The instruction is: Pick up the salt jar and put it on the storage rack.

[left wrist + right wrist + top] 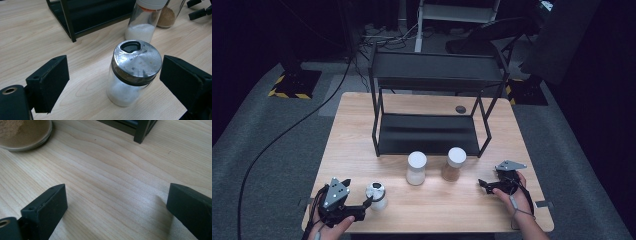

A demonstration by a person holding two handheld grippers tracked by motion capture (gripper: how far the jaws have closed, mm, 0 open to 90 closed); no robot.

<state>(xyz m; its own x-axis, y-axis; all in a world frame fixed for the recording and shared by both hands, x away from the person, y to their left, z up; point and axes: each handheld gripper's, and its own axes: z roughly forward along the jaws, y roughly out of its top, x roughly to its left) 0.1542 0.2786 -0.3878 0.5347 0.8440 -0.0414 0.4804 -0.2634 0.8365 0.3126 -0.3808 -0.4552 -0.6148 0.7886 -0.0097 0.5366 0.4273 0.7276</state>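
Three jars stand on the wooden table (357,145) in front of the black two-tier rack (432,100). My left gripper (113,82) sits near the front left corner with its jaws spread wide on either side of the metal-lidded shaker jar (132,72); neither pad touches the glass. That jar stands upright close to the front edge, part-filled with white grains, and its dull silver lid shows a dark pour opening. Behind it, toward the middle of the table, stands the white-capped jar of white powder (416,168), and just to its right the white-capped jar of brown powder (454,164), both near the rack's front edge. My right gripper (117,205) rests near the front right edge, its jaws wide apart over bare wood and holding nothing. The brown jar's base lies ahead of it, well apart from the pads. A small dark disc (460,108) lies on the table by the rack's right rear leg.
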